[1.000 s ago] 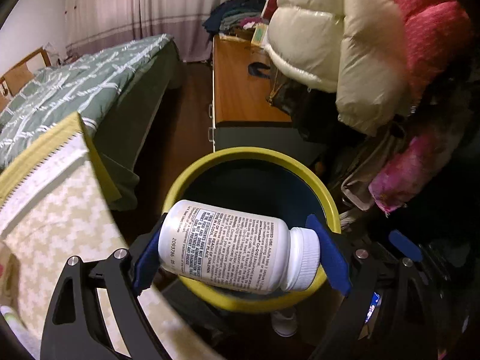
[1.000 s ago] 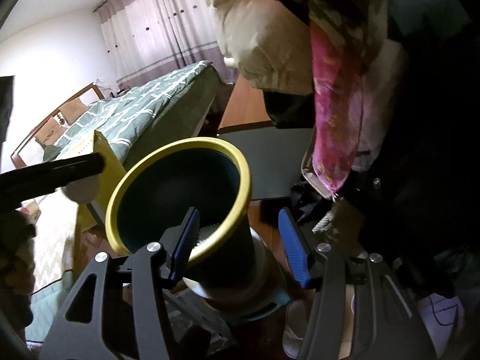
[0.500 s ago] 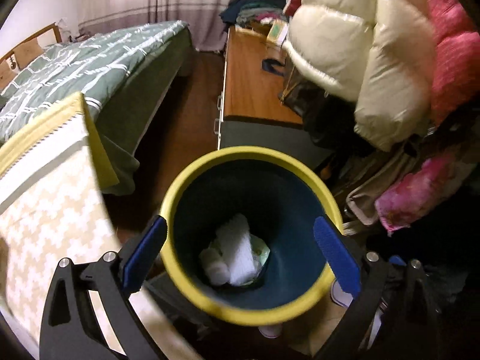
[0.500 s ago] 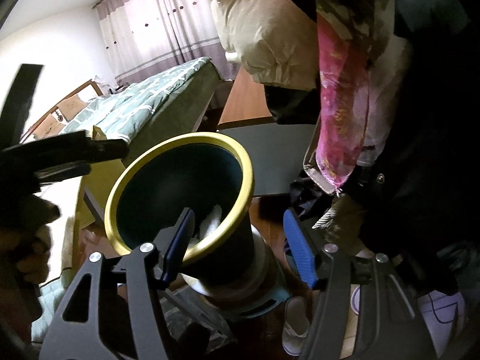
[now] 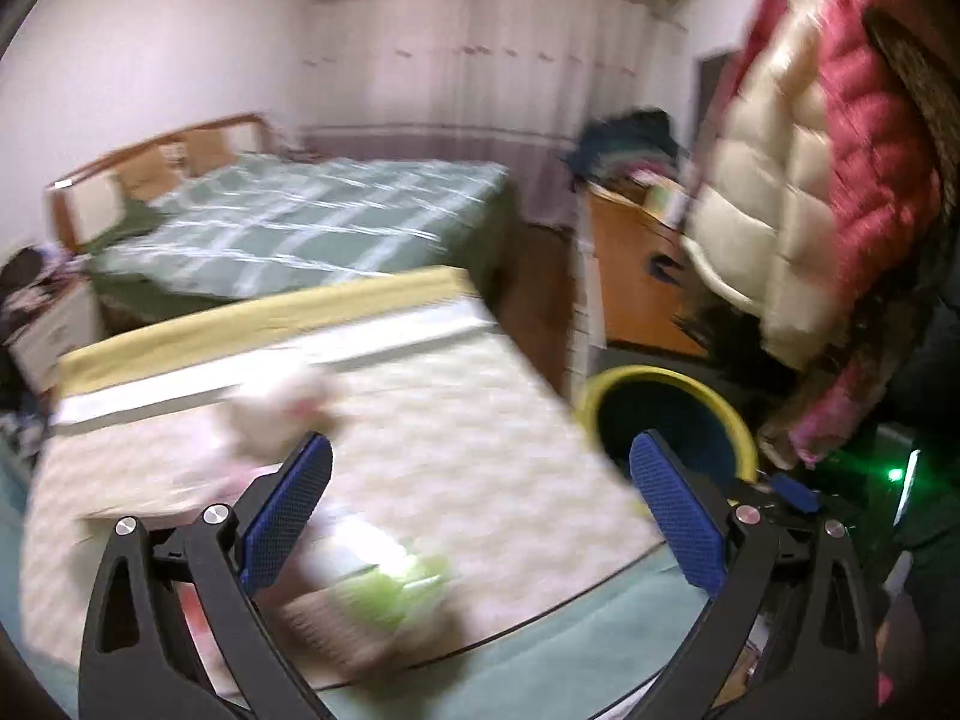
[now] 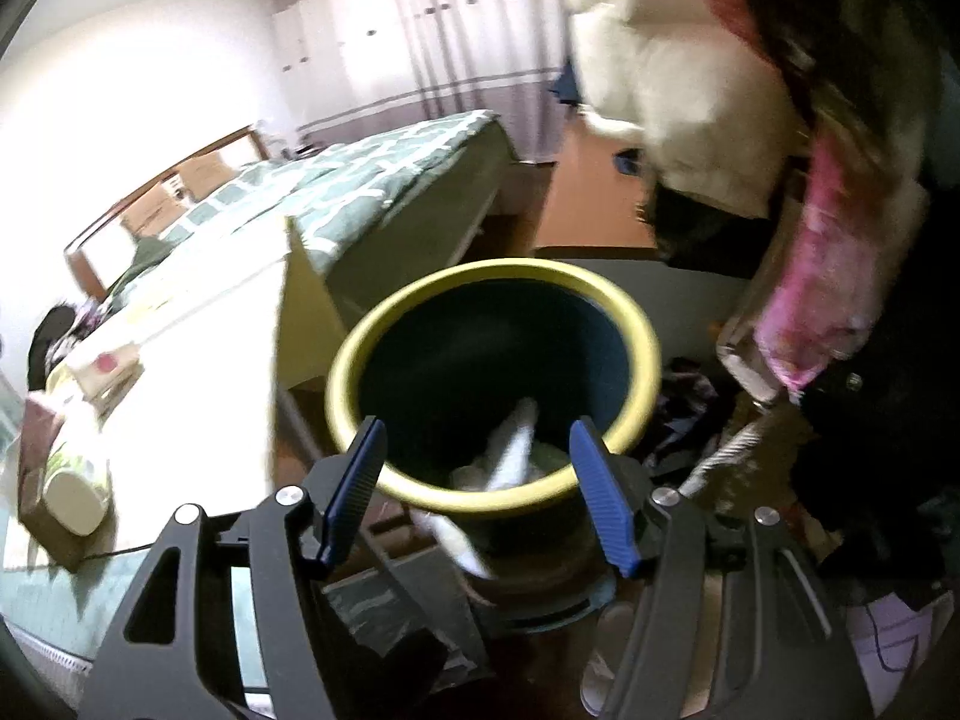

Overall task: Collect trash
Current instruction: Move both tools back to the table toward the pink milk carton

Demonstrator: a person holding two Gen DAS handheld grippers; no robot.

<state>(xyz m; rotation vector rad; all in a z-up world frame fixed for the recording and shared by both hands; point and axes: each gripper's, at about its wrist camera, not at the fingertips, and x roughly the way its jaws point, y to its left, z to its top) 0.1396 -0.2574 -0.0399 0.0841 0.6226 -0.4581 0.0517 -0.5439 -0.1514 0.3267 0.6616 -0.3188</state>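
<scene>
hovering over a patterned tabletop (image 5: 480,420), the left gripper (image 5: 480,504) has its blue pads spread wide with nothing between them in the left wrist view, the jaws having just been opening. blurred items lie on the table: a white crumpled lump (image 5: 270,414) beyond the left pad and a green-and-white packet (image 5: 390,588) near the bottom edge. the yellow-rimmed bin (image 5: 666,414) stands past the table's right corner, below hanging jackets (image 5: 810,180); a green-covered bed (image 5: 300,222) fills the background.

right wrist view: the right gripper (image 6: 477,492) hangs at the bin's (image 6: 480,276) near rim, its jaws partly apart and empty, having just been opening. white trash (image 6: 510,450) lies at the bottom of the bin. a box (image 6: 102,369) sits on the table to the left.
</scene>
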